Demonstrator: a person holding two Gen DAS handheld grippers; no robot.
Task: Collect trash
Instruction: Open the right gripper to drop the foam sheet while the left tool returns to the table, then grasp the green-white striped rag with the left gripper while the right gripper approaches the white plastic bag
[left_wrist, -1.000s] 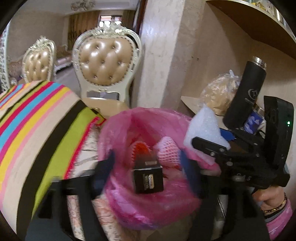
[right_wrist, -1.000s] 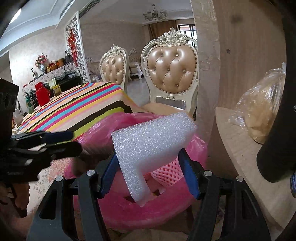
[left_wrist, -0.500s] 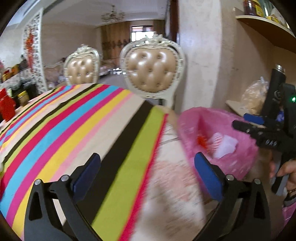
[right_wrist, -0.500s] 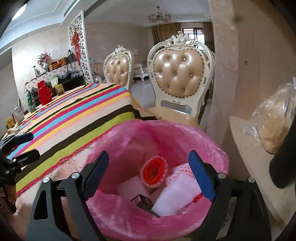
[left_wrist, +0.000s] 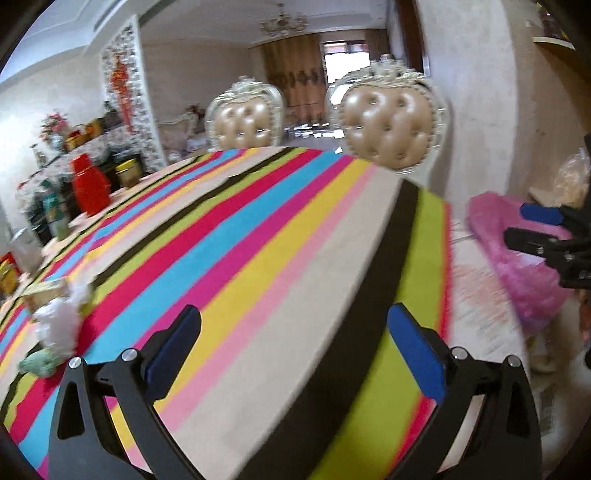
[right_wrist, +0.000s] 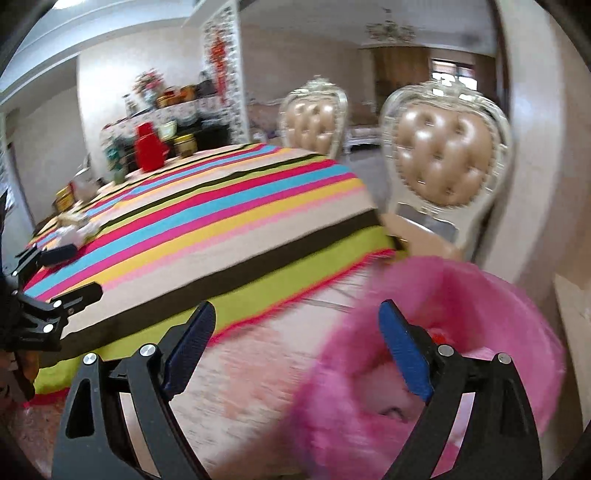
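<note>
Pink-lined trash bin (right_wrist: 461, 354) at lower right of right wrist view, beside worktop (right_wrist: 207, 236) edge, bits of rubbish inside, blurred. White crumpled trash (left_wrist: 61, 325) on striped cloth, left edge of left wrist view. Left gripper (left_wrist: 295, 354) jaws spread wide, nothing between. Right gripper (right_wrist: 295, 347) jaws released, empty, over bin rim. Two padded chairs (right_wrist: 443, 162) behind.

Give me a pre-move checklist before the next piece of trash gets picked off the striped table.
1. Left gripper jaws empty and wide: ok.
2. Right gripper jaws empty, open: ok.
3. Trash remaining on the striped tablecloth: white crumpled pieces near its far left edge: ok.
4. Pink bin bag open at the mouth: ok.
5. Room left in the bag: cannot tell.
6. Image sharp enough to aim: not ok, blurred.
</note>
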